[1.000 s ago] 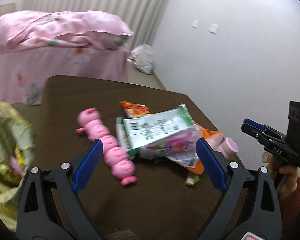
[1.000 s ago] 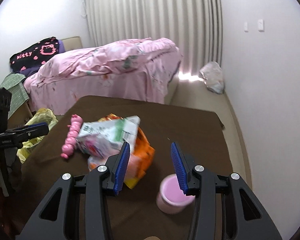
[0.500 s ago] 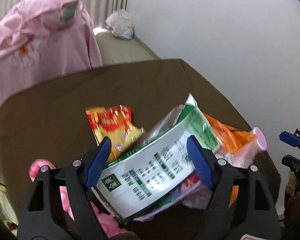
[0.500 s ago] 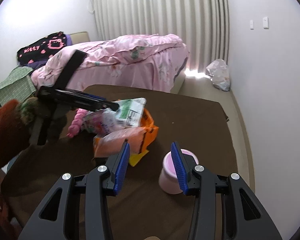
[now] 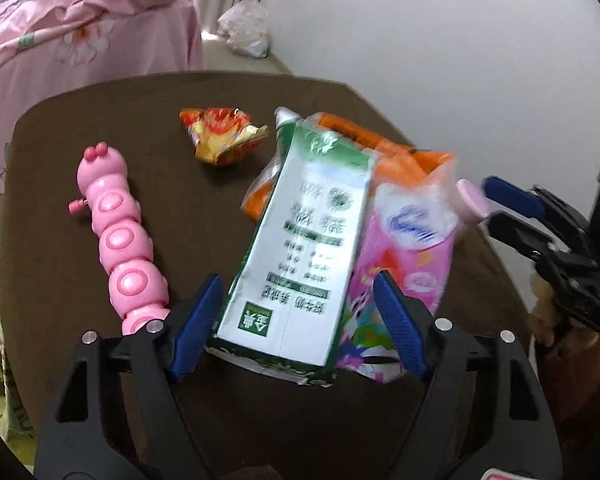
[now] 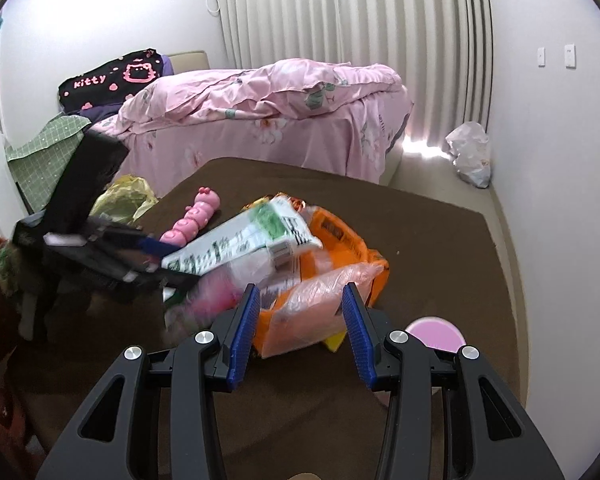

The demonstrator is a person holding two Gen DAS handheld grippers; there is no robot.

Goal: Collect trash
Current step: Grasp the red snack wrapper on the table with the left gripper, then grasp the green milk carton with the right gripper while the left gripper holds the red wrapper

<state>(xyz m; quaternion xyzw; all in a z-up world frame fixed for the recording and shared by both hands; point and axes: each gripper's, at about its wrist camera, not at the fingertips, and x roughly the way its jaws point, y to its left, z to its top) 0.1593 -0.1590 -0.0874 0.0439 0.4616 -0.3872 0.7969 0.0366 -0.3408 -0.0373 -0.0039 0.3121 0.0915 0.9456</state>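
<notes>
A table (image 5: pixel 80 360) holds a toy caterpillar (image 5: pixel 118 236) at left, a crumpled wrapper (image 5: pixel 222 138) behind, and a milk carton (image 5: pixel 300 248) lying atop snack bags (image 5: pixel 412 256) at right; a bed (image 6: pixel 268 120) stands beyond

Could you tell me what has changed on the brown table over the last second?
The left gripper came down over the trash pile and narrowed, its fingers now around the green-and-white carton, apparently gripping it. The right gripper shifted from the pink cup to the orange bag, jaws unchanged and empty. The pink caterpillar toy and red-yellow wrapper stayed put.
</notes>
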